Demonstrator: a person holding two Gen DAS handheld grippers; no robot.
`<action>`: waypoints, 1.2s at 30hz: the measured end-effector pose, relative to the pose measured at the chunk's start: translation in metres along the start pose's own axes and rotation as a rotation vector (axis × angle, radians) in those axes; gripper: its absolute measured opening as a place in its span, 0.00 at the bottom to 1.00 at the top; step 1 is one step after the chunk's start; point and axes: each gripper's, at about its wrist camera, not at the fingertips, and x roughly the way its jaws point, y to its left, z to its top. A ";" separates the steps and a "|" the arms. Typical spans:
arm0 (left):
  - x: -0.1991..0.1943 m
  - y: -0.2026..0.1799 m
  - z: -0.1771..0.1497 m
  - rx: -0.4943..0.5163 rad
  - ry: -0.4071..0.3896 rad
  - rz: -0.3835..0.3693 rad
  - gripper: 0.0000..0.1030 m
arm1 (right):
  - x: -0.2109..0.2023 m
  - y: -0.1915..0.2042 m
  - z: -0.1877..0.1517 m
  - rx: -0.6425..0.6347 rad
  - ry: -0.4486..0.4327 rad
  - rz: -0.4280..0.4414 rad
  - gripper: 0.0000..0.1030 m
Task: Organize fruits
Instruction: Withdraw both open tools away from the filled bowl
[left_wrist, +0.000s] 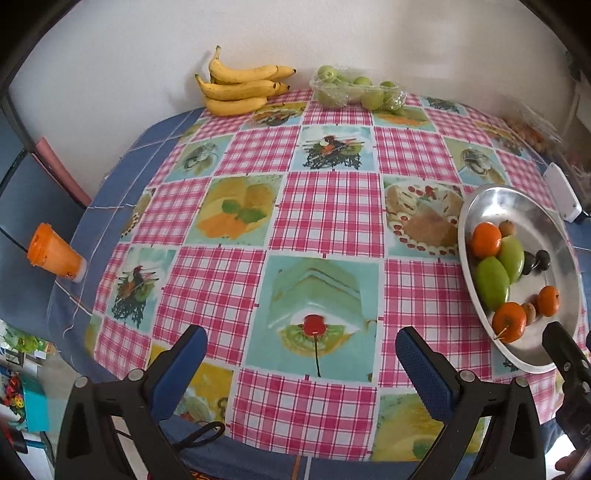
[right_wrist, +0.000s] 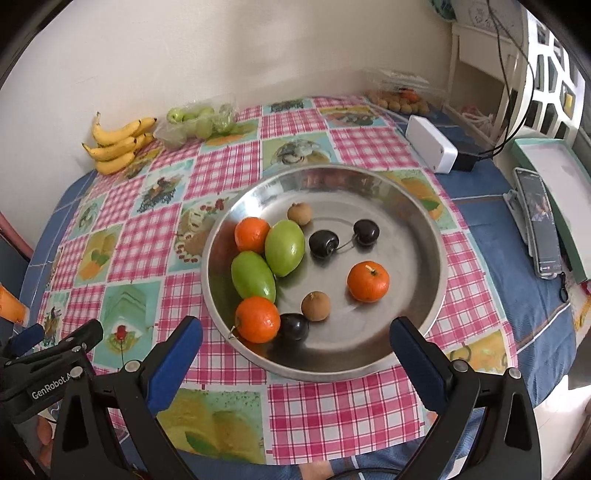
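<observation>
Both grippers, L (left_wrist: 301, 352) & R (right_wrist: 295, 343), jaws apart, nothing held. Steel bowl (right_wrist: 424, 236) holds approx 10 fruits. Next, prob: fetch bananas (left_wrist: 242, 86), far side.

Both the left gripper (left_wrist: 301, 350) and the right gripper (right_wrist: 295, 341) fill their frames' lower edge, jaws spread wide, empty.

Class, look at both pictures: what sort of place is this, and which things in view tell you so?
Most likely a home dining or kitchen corner. A printed tablecloth with food pictures covers the table, a bunch of bananas lies by a plain wall, and a metal bowl holds mixed fruit.
</observation>
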 end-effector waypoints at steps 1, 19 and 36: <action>-0.001 0.000 0.000 0.001 -0.004 -0.001 1.00 | -0.002 0.000 0.000 0.002 -0.006 -0.001 0.98; 0.001 0.004 0.001 -0.016 0.016 -0.016 1.00 | -0.001 0.003 0.000 -0.009 -0.001 0.008 0.98; 0.006 0.005 0.000 -0.024 0.042 -0.028 1.00 | 0.001 0.005 0.000 -0.016 0.009 0.006 0.98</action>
